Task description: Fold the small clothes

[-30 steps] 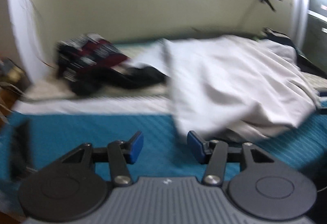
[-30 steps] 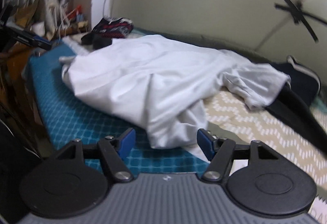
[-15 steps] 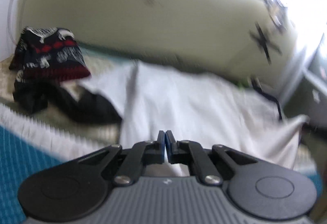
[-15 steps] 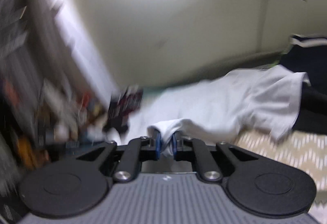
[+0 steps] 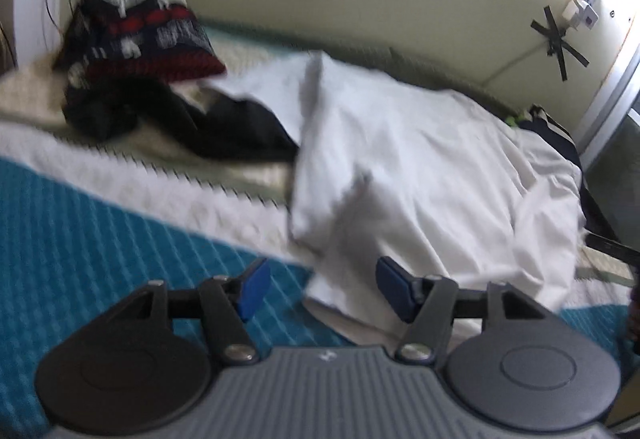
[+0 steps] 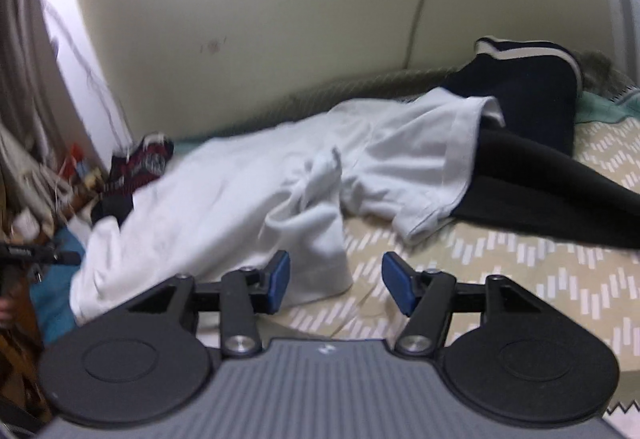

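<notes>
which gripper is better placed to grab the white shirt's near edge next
Left, probably. The left gripper, jaws opening, already has the white cotton shirt hem between its pads. The right gripper, also opening, frames mostly bare patterned bedsheet.

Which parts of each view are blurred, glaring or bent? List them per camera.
Left wrist view: patterned sweater and bedding smeared by motion blur; window glare washes out the top right corner. Right wrist view: white shirt softly blurred; clutter at left smeared; fisheye bends the wall; glare at top.
</notes>
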### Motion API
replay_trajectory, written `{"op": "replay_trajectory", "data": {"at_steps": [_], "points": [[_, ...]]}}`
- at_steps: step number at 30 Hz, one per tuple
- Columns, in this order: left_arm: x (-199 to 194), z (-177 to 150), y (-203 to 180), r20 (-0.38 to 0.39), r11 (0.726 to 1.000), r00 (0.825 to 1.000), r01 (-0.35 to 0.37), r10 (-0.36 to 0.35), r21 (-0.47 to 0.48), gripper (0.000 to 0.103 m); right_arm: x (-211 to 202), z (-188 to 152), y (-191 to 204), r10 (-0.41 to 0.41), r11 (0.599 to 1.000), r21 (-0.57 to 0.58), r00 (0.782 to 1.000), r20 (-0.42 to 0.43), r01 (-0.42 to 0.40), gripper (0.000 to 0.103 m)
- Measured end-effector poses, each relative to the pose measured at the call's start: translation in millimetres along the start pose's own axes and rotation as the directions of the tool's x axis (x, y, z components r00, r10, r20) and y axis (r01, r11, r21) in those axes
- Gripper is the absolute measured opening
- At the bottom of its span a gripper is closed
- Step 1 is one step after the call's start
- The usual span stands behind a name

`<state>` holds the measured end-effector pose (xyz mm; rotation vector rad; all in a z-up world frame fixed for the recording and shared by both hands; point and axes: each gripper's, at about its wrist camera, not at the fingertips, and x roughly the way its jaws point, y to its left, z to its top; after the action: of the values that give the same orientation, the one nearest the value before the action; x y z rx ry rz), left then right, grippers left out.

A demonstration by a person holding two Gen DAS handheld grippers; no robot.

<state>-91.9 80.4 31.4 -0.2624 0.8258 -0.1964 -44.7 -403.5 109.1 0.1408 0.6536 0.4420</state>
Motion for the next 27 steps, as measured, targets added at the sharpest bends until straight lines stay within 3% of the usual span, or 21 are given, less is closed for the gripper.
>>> {"op": "replay_trajectory", "data": {"at_steps": [3,4,5,6,8,11,17,21,22,23,24,25,27], "points": [[7.5,-4.5,-13.5,-0.004,0.999,0.999,0.038,-0.038,-0.004,0.053,19.6,5.8,5.4,0.02,1.0,-0.004,1.0,-0.024,-0.02,0.057],[11.3,-6.7,-19.4,-0.007,0.999,0.999,0.049,-0.049,0.008,0.034,27.1,6.4,8.6,0.017,1.0,-0.018,0.999,-0.031,-0.018,0.057],[15.0,-8.5,-24.0,-0.014,0.998,0.999,0.051,-0.05,0.024,0.005,33.2,6.7,10.6,0.006,0.999,-0.033,0.999,-0.036,-0.007,0.054],[19.0,-9.5,-26.7,-0.031,0.999,0.999,0.042,-0.041,0.032,0.006,35.9,6.8,14.6,0.01,0.999,-0.046,0.999,-0.042,-0.011,0.046],[11.6,-9.8,-26.0,-0.03,0.999,0.999,0.042,-0.042,0.012,0.006,34.6,7.3,20.4,0.044,0.998,-0.048,0.997,-0.061,-0.047,0.01],[-29.1,-14.1,-19.8,0.028,0.998,0.998,0.062,-0.062,0.006,0.006,-0.8,6.8,34.9,0.116,0.993,-0.032,0.993,-0.026,-0.117,0.004],[-138.2,-42.4,-4.0,0.145,0.998,0.988,0.055,-0.056,0.01,0.006,-120.3,-21.7,63.9,0.281,0.96,-0.003,0.959,0.04,-0.281,0.004],[-164.7,-67.3,6.4,0.142,0.999,0.989,0.038,-0.035,-0.017,0.007,-166.1,-55.1,71.1,0.247,0.969,-0.004,0.969,0.024,-0.247,0.006],[-159.7,-72.9,7.0,0.121,0.999,0.992,0.031,-0.03,-0.013,0.009,-167.8,-64.3,70.8,0.208,0.978,-0.005,0.978,0.004,-0.208,0.01],[-153.4,-78.4,8.1,0.1,1.0,0.995,0.008,-0.007,-0.01,0.01,-166.7,-72.9,67.8,0.157,0.988,-0.013,0.987,-0.023,-0.157,0.029],[-147.8,-81.9,10.4,0.081,1.0,0.997,-0.012,0.013,-0.009,0.01,-163.1,-80.2,65.4,0.099,0.995,-0.022,0.994,-0.054,-0.1,0.052],[-144.0,-84.9,14.7,0.069,1.0,0.997,-0.028,0.029,-0.009,0.01,-159.8,-86.3,63.1,0.028,0.999,-0.043,0.997,-0.077,-0.031,0.086],[-144.5,-83.6,26.4,0.086,0.997,0.994,-0.07,0.072,-0.027,0.01,-158.3,-92.3,60.3,-0.081,0.992,-0.107,0.994,-0.069,0.074,0.084]]}}
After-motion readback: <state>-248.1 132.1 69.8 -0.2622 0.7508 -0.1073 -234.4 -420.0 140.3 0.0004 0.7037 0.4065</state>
